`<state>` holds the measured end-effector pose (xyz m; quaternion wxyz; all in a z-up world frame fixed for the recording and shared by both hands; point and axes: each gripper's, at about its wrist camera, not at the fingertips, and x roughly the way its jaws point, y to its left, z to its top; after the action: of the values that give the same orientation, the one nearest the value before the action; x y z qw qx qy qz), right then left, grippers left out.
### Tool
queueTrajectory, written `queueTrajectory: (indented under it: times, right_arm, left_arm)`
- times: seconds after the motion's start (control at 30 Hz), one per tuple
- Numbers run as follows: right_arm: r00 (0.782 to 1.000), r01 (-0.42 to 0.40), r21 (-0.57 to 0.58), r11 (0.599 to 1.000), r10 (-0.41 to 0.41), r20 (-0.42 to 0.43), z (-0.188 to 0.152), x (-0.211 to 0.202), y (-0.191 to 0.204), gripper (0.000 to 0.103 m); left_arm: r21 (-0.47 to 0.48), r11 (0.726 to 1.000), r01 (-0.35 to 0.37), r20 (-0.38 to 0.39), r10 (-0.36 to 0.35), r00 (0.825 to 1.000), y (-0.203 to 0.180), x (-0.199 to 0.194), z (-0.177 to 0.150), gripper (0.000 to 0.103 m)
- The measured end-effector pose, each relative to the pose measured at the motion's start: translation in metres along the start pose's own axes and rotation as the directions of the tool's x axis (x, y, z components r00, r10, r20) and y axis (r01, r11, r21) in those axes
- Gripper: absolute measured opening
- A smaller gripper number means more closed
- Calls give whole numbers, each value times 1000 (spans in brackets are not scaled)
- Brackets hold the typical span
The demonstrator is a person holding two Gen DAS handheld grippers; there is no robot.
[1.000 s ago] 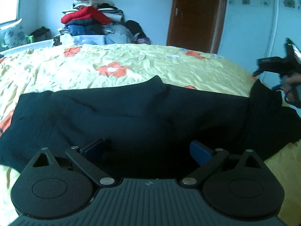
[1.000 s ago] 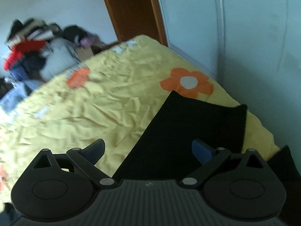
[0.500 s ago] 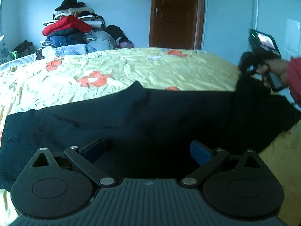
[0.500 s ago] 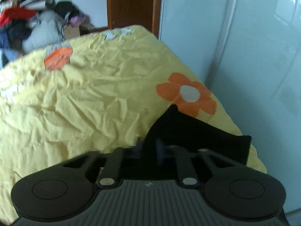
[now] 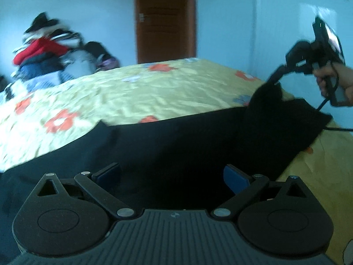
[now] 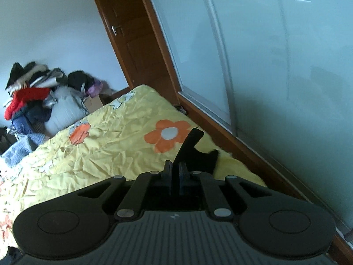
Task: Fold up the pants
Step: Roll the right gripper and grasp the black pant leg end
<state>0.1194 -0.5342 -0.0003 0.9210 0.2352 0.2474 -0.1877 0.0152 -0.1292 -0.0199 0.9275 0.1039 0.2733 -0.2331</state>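
Observation:
Black pants (image 5: 176,145) lie spread across a yellow flowered bedspread (image 5: 143,97). My left gripper (image 5: 172,175) is open, its blue-padded fingers (image 5: 235,176) hovering just over the near edge of the pants, holding nothing. My right gripper (image 6: 175,172) is shut on a corner of the pants (image 6: 189,145) and holds it lifted off the bed. In the left wrist view the right gripper (image 5: 275,80) is at the far right, with the lifted black cloth hanging from it.
A pile of clothes (image 5: 44,53) sits at the far side of the bed. A brown wooden door (image 5: 165,19) stands behind it. A pale wardrobe wall (image 6: 275,66) runs along the bed's right edge (image 6: 242,170).
My right gripper closed on the pants' end and raised it off the bed. The left gripper stayed open over the pants, its view swinging left.

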Motion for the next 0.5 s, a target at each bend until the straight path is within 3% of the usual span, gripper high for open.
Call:
queueTrajectory:
  times: [0.2, 0.5]
  right_arm:
    - [1000, -17, 57, 998, 16, 2, -12, -25, -40, 6]
    - [990, -87, 277, 957, 114, -84, -39, 6, -87, 7]
  left_arm:
    - [112, 993, 20, -22, -18, 1000, -37, 20, 1, 101]
    - [208, 978, 3, -31, 4, 1000, -58, 26, -10, 101]
